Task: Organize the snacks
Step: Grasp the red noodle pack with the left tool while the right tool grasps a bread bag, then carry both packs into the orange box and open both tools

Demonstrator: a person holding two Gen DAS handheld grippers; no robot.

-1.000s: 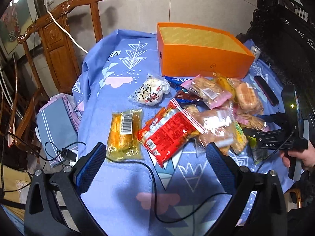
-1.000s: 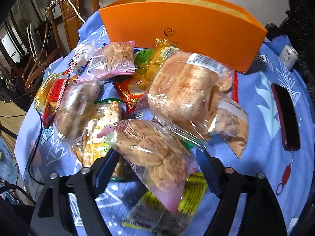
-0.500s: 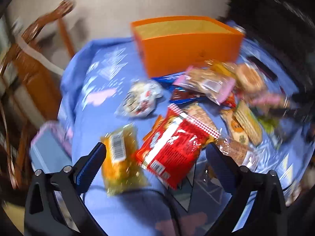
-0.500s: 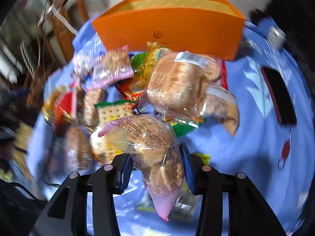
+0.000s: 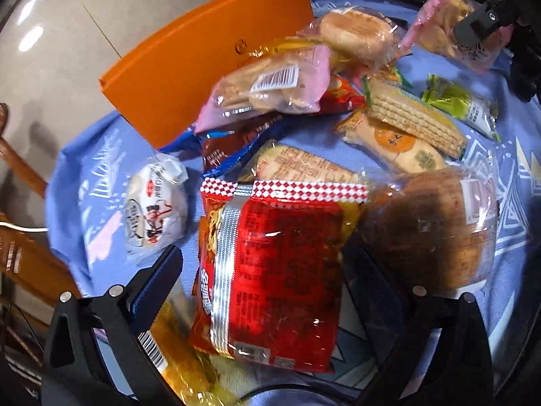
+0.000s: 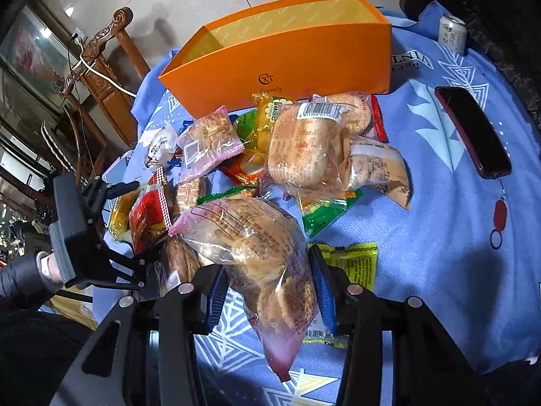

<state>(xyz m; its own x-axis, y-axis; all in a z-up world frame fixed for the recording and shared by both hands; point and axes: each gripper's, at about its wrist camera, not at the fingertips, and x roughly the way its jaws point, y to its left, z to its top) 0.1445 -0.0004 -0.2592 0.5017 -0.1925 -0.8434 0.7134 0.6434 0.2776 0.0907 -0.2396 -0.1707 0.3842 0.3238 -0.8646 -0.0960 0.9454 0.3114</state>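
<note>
An open orange box (image 6: pixel 287 50) stands at the back of the blue tablecloth, also in the left wrist view (image 5: pixel 203 64). A heap of wrapped snacks lies in front of it. My right gripper (image 6: pixel 268 289) is shut on a pink-edged bag of bread (image 6: pixel 260 247) and holds it above the cloth; it shows in the left wrist view (image 5: pixel 449 23) too. My left gripper (image 5: pixel 260 277) is open, its jaws on either side of a red noodle packet (image 5: pixel 274 277). A brown bun packet (image 5: pixel 436 233) lies by its right finger.
A yellow packet (image 5: pixel 175 365) lies under the left finger, a white round bun (image 5: pixel 155 216) to the left. A dark phone (image 6: pixel 473 132) and a small can (image 6: pixel 451 35) lie on the right of the cloth. A wooden chair (image 6: pixel 101 64) stands behind left.
My right gripper closed on the pink-edged bread bag and lifted it. My left gripper swung forward and down over the red noodle packet, still open.
</note>
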